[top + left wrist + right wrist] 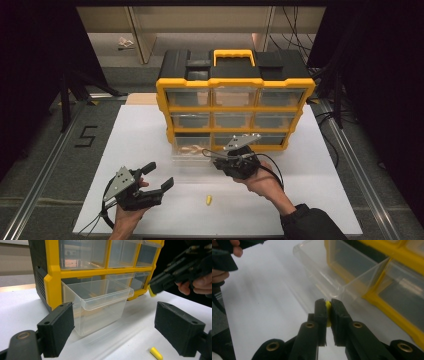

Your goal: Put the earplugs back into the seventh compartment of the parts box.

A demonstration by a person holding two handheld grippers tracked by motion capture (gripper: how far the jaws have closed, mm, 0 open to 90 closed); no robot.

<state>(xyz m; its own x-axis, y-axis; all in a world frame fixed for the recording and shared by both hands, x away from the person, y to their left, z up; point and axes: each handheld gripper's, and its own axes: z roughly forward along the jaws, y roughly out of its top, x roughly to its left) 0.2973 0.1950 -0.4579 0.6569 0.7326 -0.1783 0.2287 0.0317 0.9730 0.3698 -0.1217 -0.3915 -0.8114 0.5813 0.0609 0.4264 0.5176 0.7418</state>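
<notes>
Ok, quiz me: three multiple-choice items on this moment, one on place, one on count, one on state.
1. Where does the loose yellow plug lie?
A on the white tabletop
B inside a drawer
C on the organiser's handle

2. How many small yellow plugs show in the left gripper view?
A one
B two
C four

3. The right gripper is:
A wide open
B shut on a yellow plug
C shut on nothing

Key: 1 A, it rests between the hands; 2 B, one lying, one pinched; 3 B, yellow shows between the pads.

Yellow piece [327, 312] mostly hidden between right gripper [328, 305] pads, organizer [82, 271] top cut off
</notes>
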